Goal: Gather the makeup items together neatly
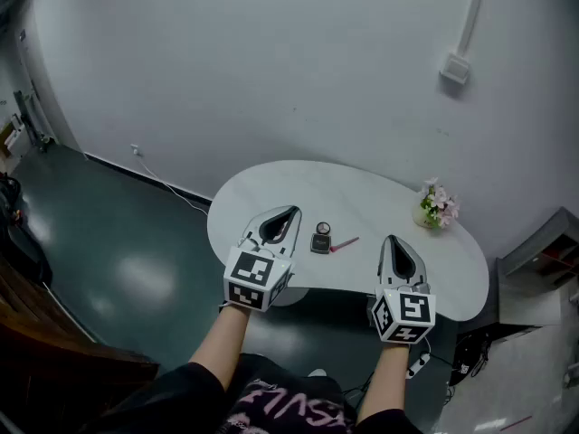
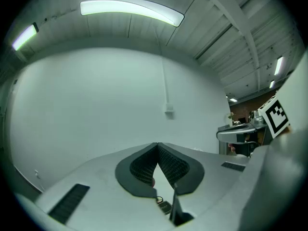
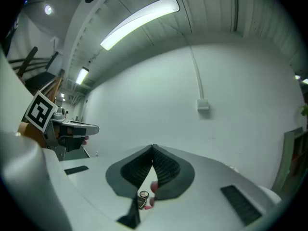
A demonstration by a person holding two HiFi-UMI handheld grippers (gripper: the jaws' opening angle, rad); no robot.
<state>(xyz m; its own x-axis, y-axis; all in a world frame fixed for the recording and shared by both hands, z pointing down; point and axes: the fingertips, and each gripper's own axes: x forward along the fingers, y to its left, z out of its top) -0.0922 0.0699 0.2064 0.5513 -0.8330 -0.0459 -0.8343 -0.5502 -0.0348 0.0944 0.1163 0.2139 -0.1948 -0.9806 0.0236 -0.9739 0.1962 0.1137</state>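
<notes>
Table point(image 1: 362, 197) is mostly bare tbh, loads of room across the back and the left end to pass through. The only tall thing is the little flower pot point(image 1: 437, 208) out at the far right edge, so that side's tighter. The low stuff sits mid-table near the front: a dark compact point(image 1: 320, 243), a small round item point(image 1: 323, 229) right behind it, and a pink stick point(image 1: 345, 243) just to its right. That cluster fills the gap between the left gripper point(image 1: 292, 212) and right gripper point(image 1: 390, 240). Both have open tabletop straight ahead.
</notes>
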